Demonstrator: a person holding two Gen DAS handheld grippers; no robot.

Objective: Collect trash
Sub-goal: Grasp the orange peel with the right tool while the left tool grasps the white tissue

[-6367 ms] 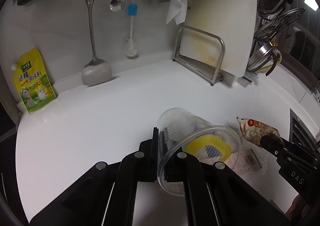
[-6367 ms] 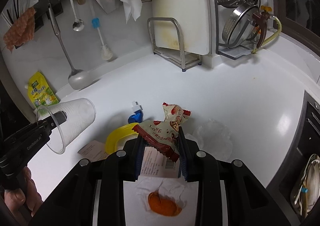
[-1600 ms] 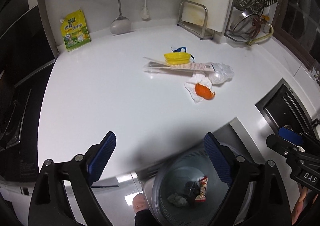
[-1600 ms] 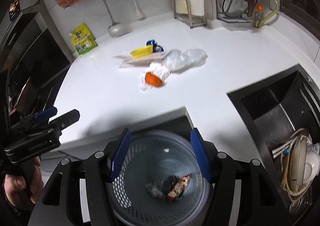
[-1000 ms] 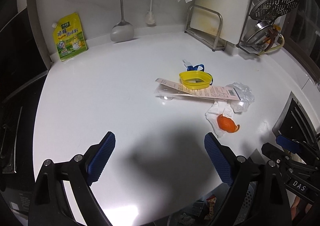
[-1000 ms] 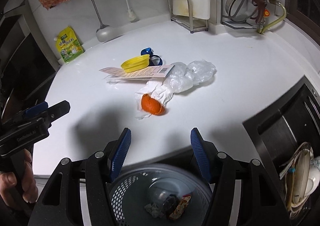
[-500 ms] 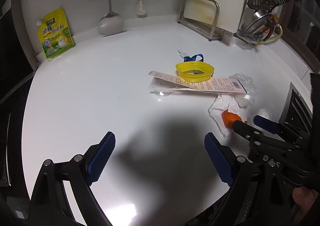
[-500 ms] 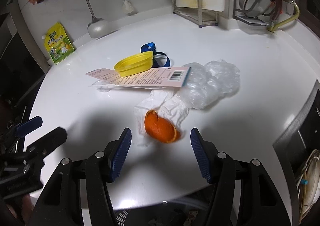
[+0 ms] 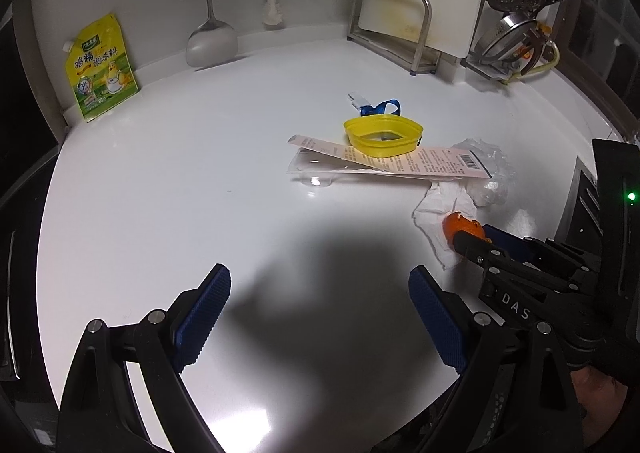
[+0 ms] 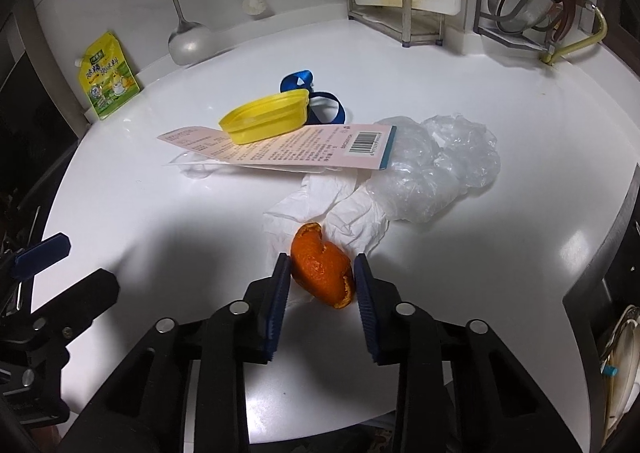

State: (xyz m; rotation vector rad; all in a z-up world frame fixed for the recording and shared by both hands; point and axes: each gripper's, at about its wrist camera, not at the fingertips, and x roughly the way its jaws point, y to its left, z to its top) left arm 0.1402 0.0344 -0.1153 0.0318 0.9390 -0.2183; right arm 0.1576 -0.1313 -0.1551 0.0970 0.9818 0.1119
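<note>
1. The right gripper [image 10: 318,273] had its jaws closing around the orange peel [image 10: 320,269] on the desk [image 10: 140,213]; contact seemingly not yet firm.
2. The peel lay on a tissue [image 10: 344,209], which could snag and drag along.
3. The left gripper [image 9: 320,309] hovered with jaws apart, empty.
4. No bin was visible.

On the table [image 10: 460,73], the peel [image 10: 322,271] lies on a tissue [image 10: 352,209], before a card [image 10: 280,149]; a bag [image 10: 444,169] lies right, a lid [image 10: 266,121] behind.
</note>
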